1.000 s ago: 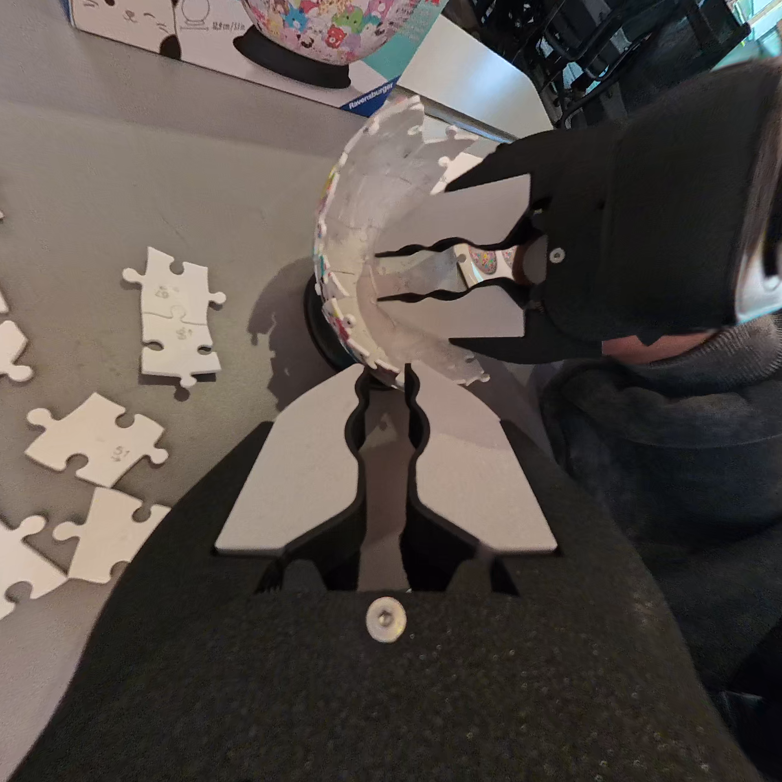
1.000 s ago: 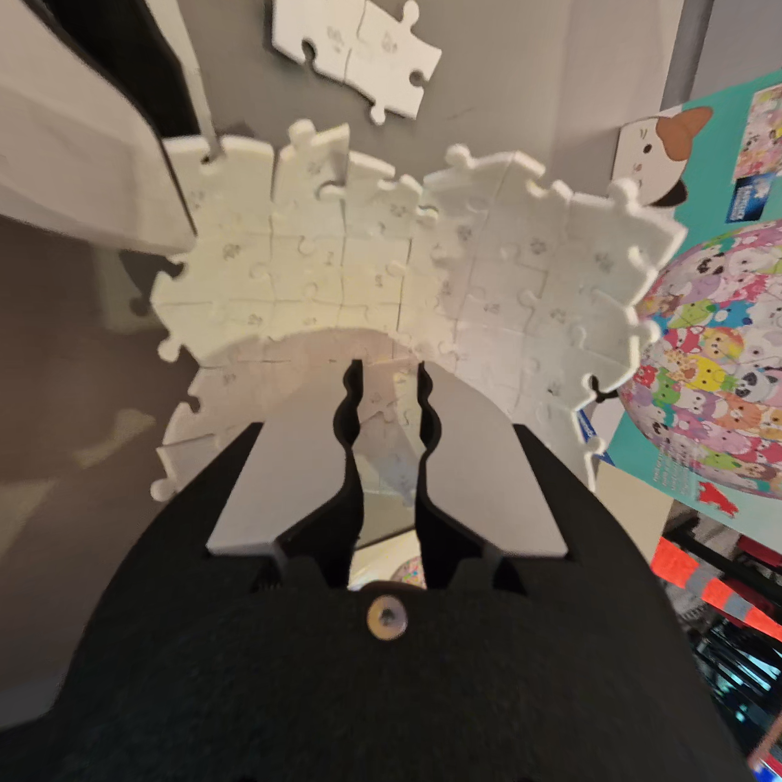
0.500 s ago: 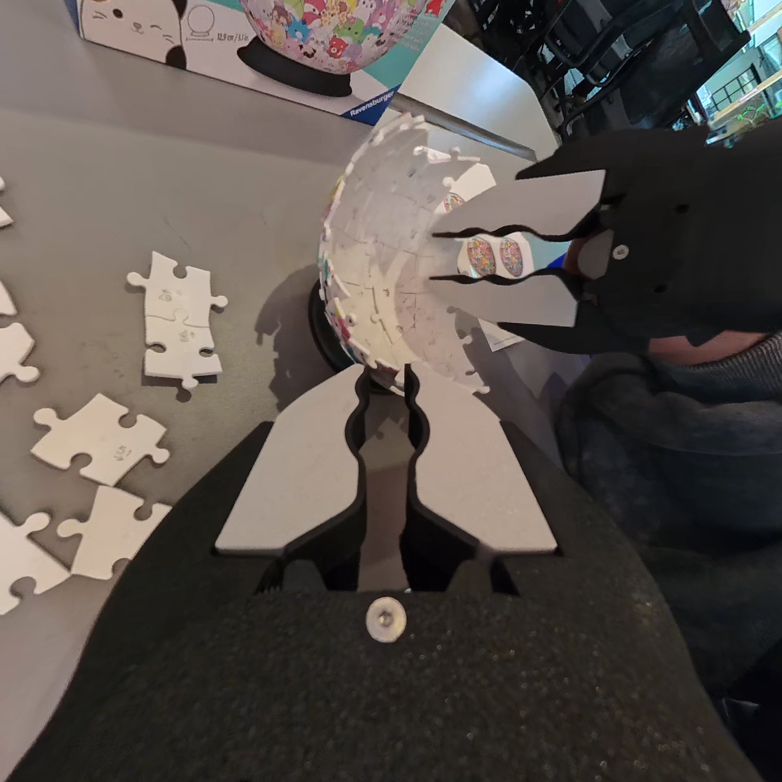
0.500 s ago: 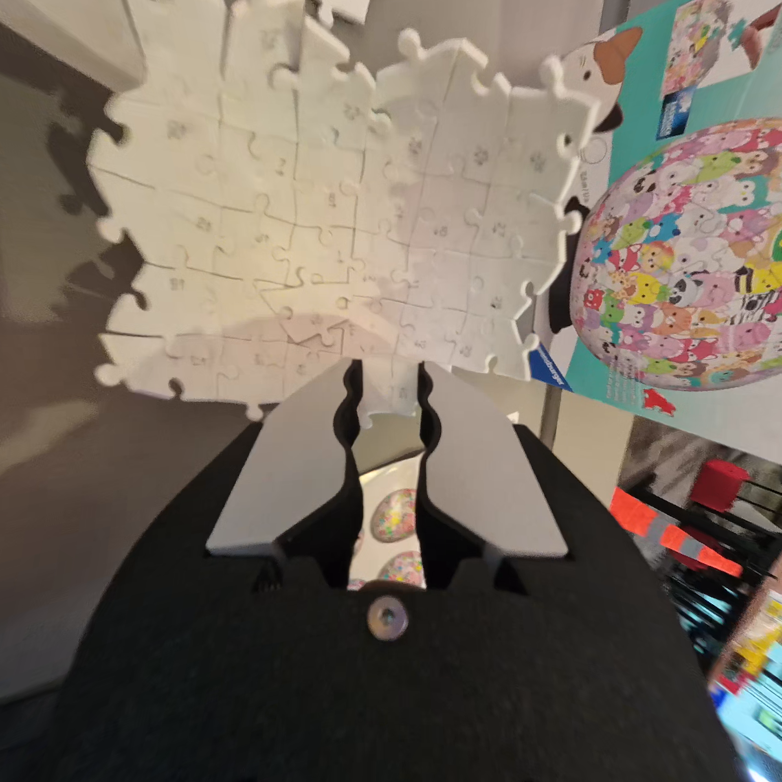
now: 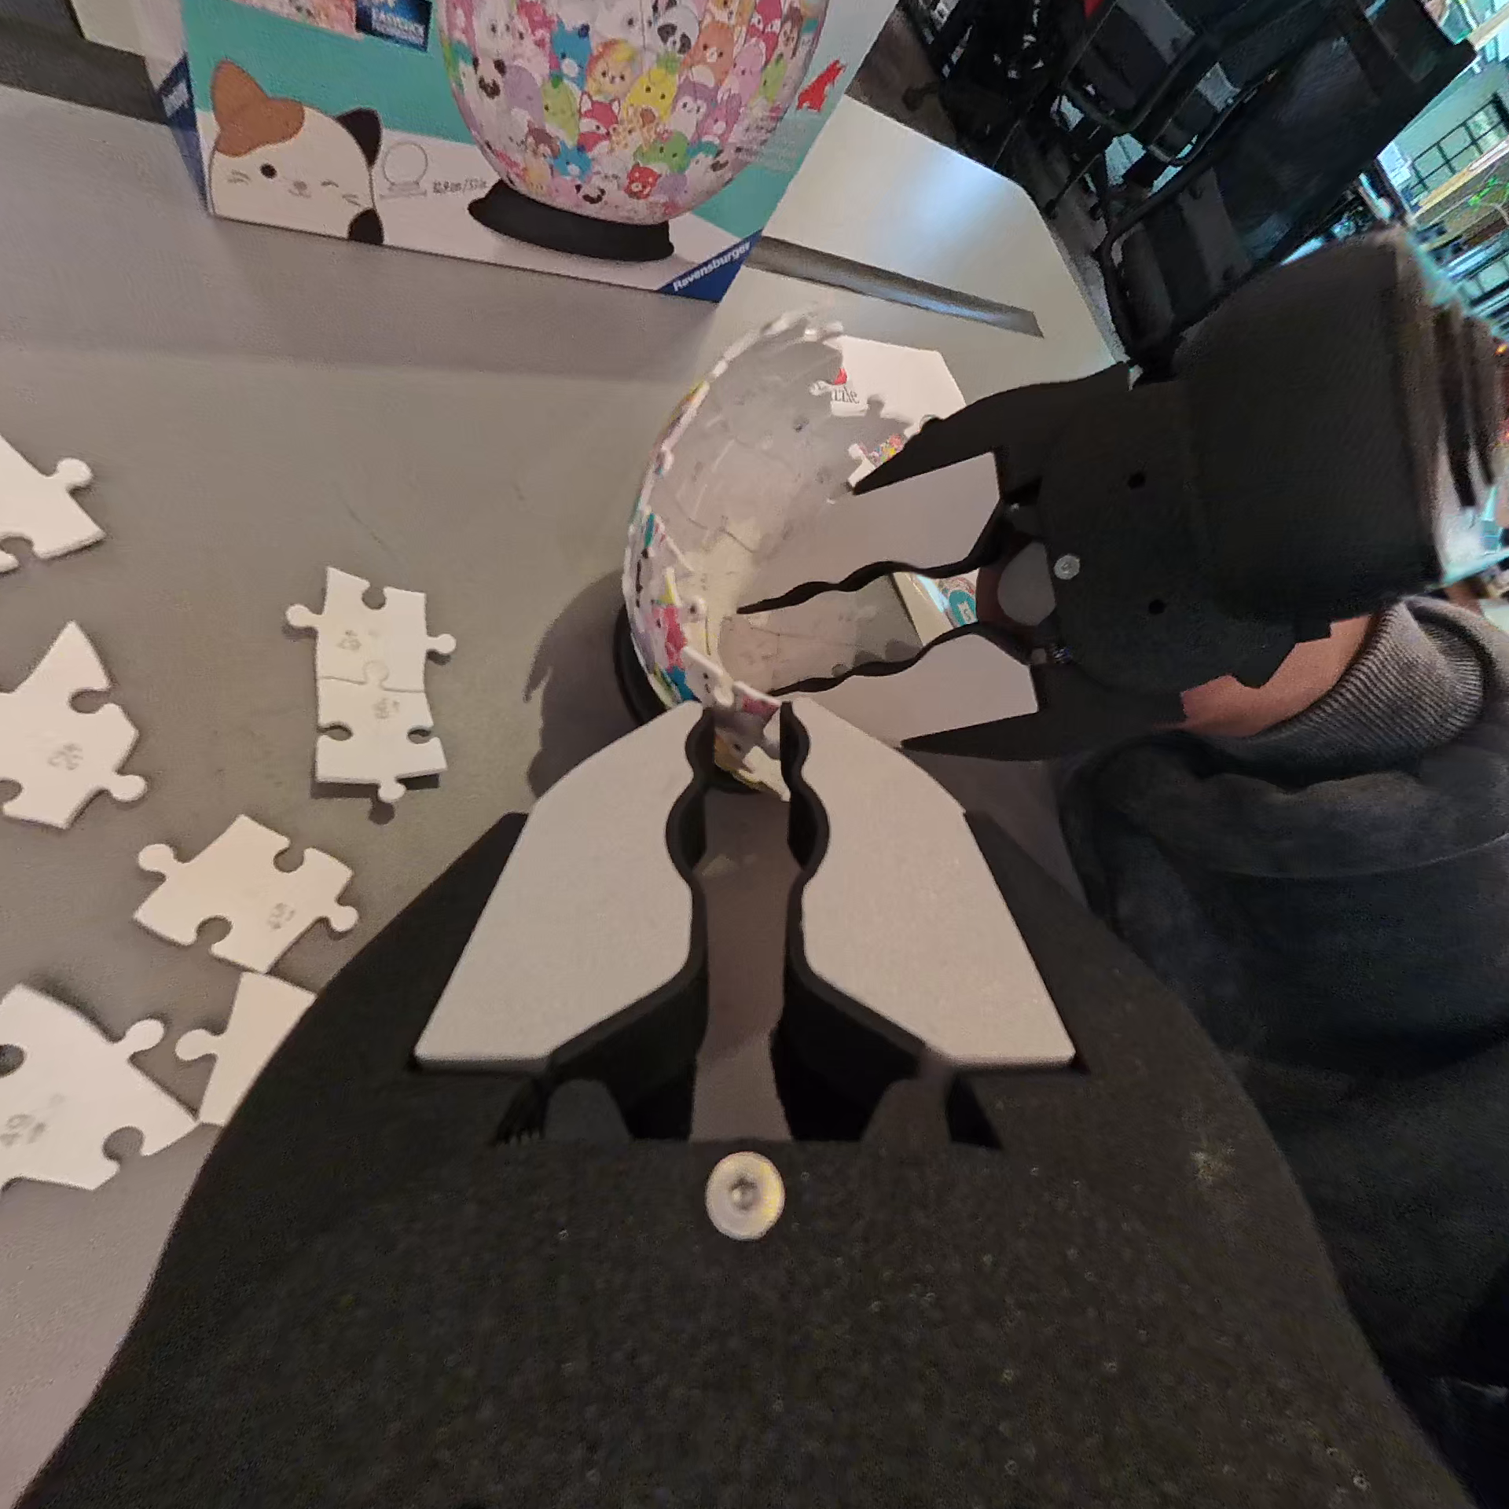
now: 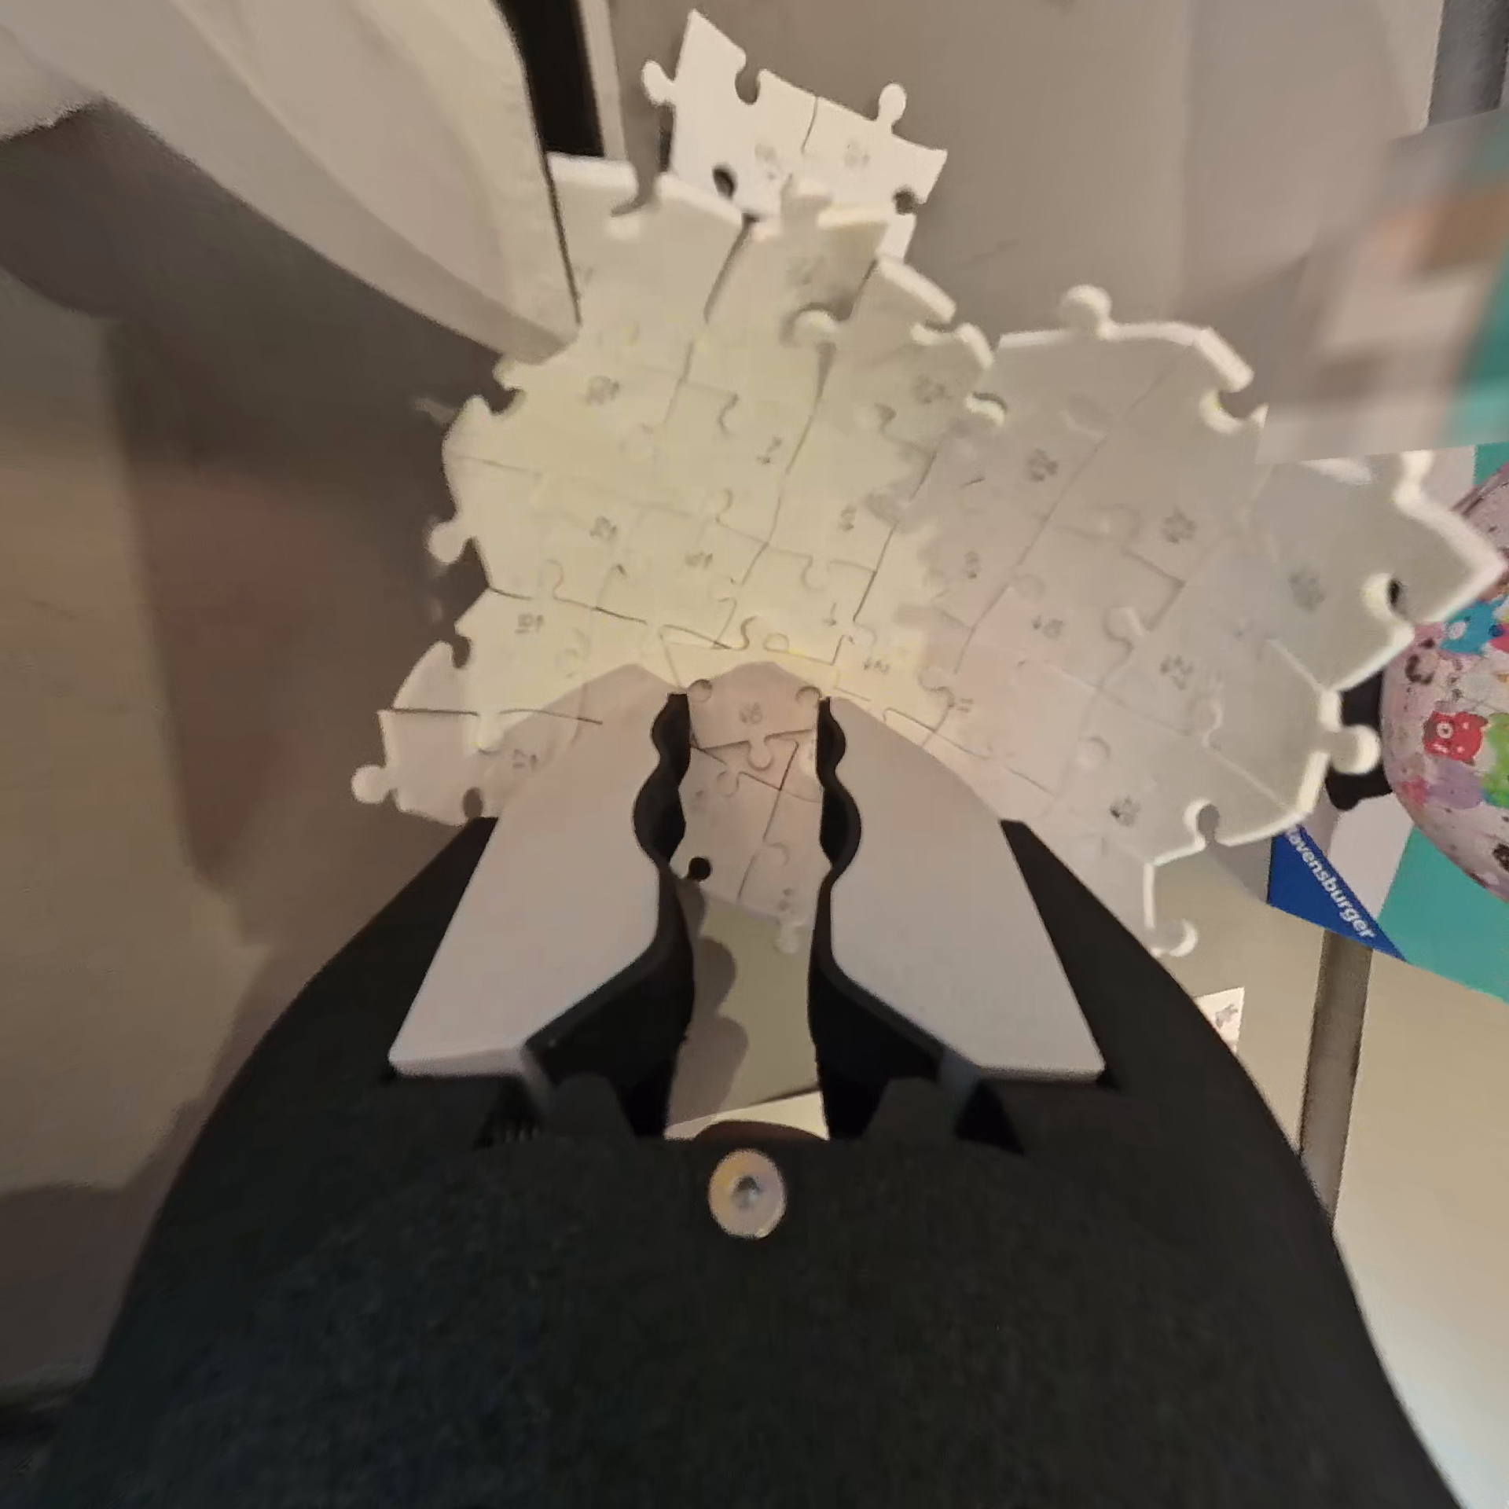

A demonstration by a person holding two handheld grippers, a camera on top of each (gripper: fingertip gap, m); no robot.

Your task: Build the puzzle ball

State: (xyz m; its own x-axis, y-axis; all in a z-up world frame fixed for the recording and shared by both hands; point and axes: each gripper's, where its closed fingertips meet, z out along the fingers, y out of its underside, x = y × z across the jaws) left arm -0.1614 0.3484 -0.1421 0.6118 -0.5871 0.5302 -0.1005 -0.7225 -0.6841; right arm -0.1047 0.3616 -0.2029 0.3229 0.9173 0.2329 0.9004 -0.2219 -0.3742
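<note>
The half-built puzzle ball (image 5: 718,531) stands on a dark round stand (image 5: 633,678) on the grey table (image 5: 327,425), a curved shell with its white inner face turned right and its colourful outer face turned left. The left gripper (image 5: 741,735) sits at the shell's near lower rim; its jaws are parted a little, and a rim piece lies in the gap, though whether the jaws press on it cannot be told. The right gripper (image 5: 755,649) reaches in from the right, its jaws spread, its tips inside the shell's hollow. In the right wrist view the right gripper (image 6: 751,710) has the white numbered backs of the pieces filling the gap between its parted jaws, which pinch nothing.

Loose white pieces (image 5: 376,678) lie face down on the table to the left, several joined in pairs. At the far edge stands the puzzle box (image 5: 457,131), closed side facing; its contents are not visible. A person's grey sleeve (image 5: 1347,735) shows at the right.
</note>
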